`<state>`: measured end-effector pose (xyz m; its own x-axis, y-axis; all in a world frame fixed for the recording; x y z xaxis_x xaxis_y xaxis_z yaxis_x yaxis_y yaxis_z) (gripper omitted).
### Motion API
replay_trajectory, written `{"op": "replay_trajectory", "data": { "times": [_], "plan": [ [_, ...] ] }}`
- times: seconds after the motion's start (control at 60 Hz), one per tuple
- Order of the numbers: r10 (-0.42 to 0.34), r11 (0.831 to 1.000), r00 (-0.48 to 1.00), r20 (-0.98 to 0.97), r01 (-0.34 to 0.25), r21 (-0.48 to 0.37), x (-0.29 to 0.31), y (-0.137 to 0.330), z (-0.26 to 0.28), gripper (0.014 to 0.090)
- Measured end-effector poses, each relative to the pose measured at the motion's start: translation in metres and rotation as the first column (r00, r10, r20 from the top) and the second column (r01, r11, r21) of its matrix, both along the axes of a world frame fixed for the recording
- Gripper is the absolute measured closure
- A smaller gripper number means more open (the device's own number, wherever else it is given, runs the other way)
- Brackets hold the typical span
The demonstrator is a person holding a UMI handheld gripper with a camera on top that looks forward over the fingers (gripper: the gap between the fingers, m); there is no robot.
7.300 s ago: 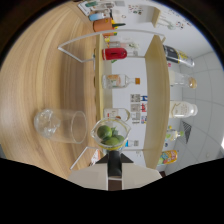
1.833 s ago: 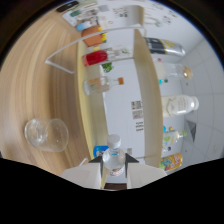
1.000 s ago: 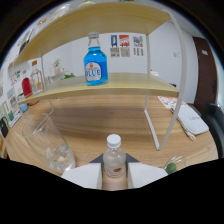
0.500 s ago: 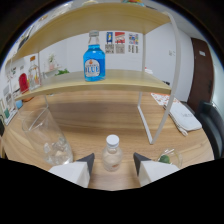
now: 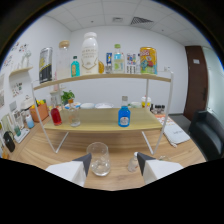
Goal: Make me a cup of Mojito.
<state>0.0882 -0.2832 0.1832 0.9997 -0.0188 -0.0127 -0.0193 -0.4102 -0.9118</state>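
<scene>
My gripper [image 5: 114, 168] is open, its two pale fingers [image 5: 80, 166] spread wide with nothing held. Just beyond the fingers, on the wooden table [image 5: 180, 152], stand a clear empty glass [image 5: 99, 159] and, to its right, a small clear bottle with a white cap [image 5: 132, 162]. Both rest on the table, apart from the fingers. Further back, a blue bottle [image 5: 124, 116] stands on the lower shelf of a white-framed rack [image 5: 161, 120]. A red bottle [image 5: 56, 116] and another glass [image 5: 75, 116] stand on the same shelf, left of it.
The rack's upper shelf [image 5: 100, 77] carries several bottles and cans. A dark chair [image 5: 207, 137] and a door [image 5: 196, 80] are at the right. Small pots and containers [image 5: 37, 111] crowd the left side by the wall.
The gripper has opened off the small white-capped bottle and drawn back. The bottle now stands alone on the table beside the glass, and the whole rack has come into view.
</scene>
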Motion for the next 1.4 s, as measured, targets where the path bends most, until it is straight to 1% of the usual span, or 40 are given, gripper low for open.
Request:
{"op": "replay_trajectory", "data": {
  "times": [0.067, 0.217, 0.317, 0.417, 0.5, 0.65, 0.75, 0.817, 0.917, 1.05, 1.15, 1.217, 1.283, 1.333, 1.383, 1.4],
  "plan": [
    [0.016, 1.000, 1.000, -0.001, -0.016, -0.003, -0.016, -0.007, -0.005, 0.0192],
    [0.019, 0.999, 1.000, -0.013, -0.019, -0.032, -0.044, -0.015, -0.008, 0.0190],
    [0.022, 1.000, 0.999, -0.036, -0.022, -0.001, -0.066, -0.008, 0.019, 0.0195],
    [0.052, 0.996, 0.998, -0.020, -0.050, 0.077, -0.097, 0.003, 0.071, 0.0193],
    [0.084, 0.986, 0.996, -0.020, -0.080, 0.144, -0.130, 0.015, 0.117, 0.0193],
    [0.123, 0.961, 0.992, -0.029, -0.112, 0.251, -0.186, 0.038, 0.189, 0.0192],
    [0.136, 0.942, 0.990, -0.030, -0.120, 0.315, -0.217, 0.059, 0.221, 0.0187],
    [0.138, 0.937, 0.990, -0.024, -0.122, 0.328, -0.232, 0.077, 0.232, 0.0183],
    [0.130, 0.937, 0.991, -0.031, -0.112, 0.331, -0.246, 0.105, 0.238, 0.0186],
    [0.078, 0.950, 0.997, -0.009, -0.072, 0.303, -0.248, 0.141, 0.234, 0.0186],
    [0.066, 0.960, 0.998, -0.020, -0.058, 0.273, -0.250, 0.164, 0.224, 0.0221],
    [0.059, 0.962, 0.998, -0.018, -0.052, 0.270, -0.250, 0.172, 0.222, 0.0249],
    [0.055, 0.958, 0.999, 0.004, -0.053, 0.281, -0.250, 0.180, 0.224, 0.0321],
    [0.047, 0.954, 0.999, 0.007, -0.047, 0.296, -0.248, 0.184, 0.226, 0.0413],
    [0.026, 0.951, 1.000, 0.009, -0.027, 0.307, -0.244, 0.186, 0.230, 0.0507],
    [0.020, 0.952, 1.000, 0.007, -0.021, 0.306, -0.244, 0.188, 0.230, 0.0509]
  ]
}}
